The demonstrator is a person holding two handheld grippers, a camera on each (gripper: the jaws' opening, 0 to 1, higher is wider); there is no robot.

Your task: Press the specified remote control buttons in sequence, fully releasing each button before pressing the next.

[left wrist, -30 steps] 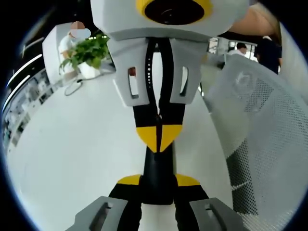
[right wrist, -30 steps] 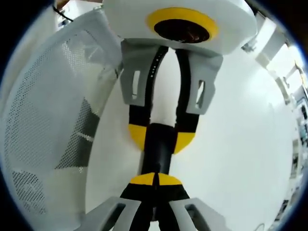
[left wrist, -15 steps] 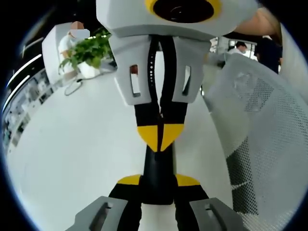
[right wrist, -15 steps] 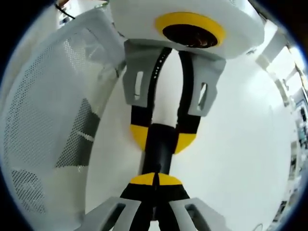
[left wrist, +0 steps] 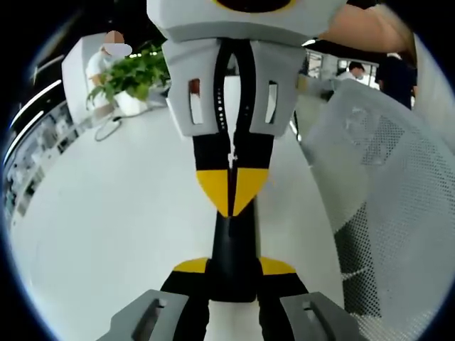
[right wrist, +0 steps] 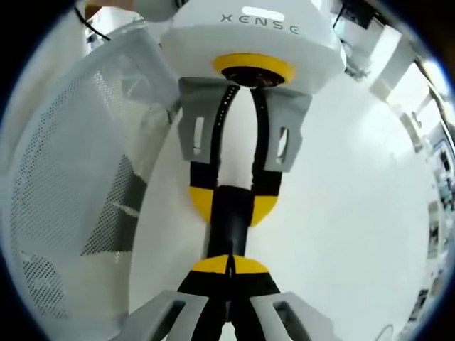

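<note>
Left gripper view: the left gripper (left wrist: 233,266) rises from the bottom edge with its jaws set narrowly apart, and the slim black remote (left wrist: 233,241) is clamped between their yellow tips. The remote runs straight ahead from those tips. The right gripper (left wrist: 232,192) comes in from the far side, facing this one, with its jaws pressed together so the two yellow tips form one point. That point rests on the far end of the remote. Which button lies under it cannot be told. A hand (left wrist: 362,28) grips the right gripper's body at the upper right. Under both tools is a white table (left wrist: 106,213). A white mesh chair (left wrist: 384,177) stands to the right of the left gripper, and a potted plant (left wrist: 131,74) sits far ahead on its left.

In the right gripper view, the right gripper (right wrist: 229,264) has its tips together against the near end of the remote (right wrist: 229,224). The left gripper (right wrist: 232,206) straddles the remote from beyond it. The chair (right wrist: 64,177) is on the left and the table (right wrist: 341,213) spreads to the right.
</note>
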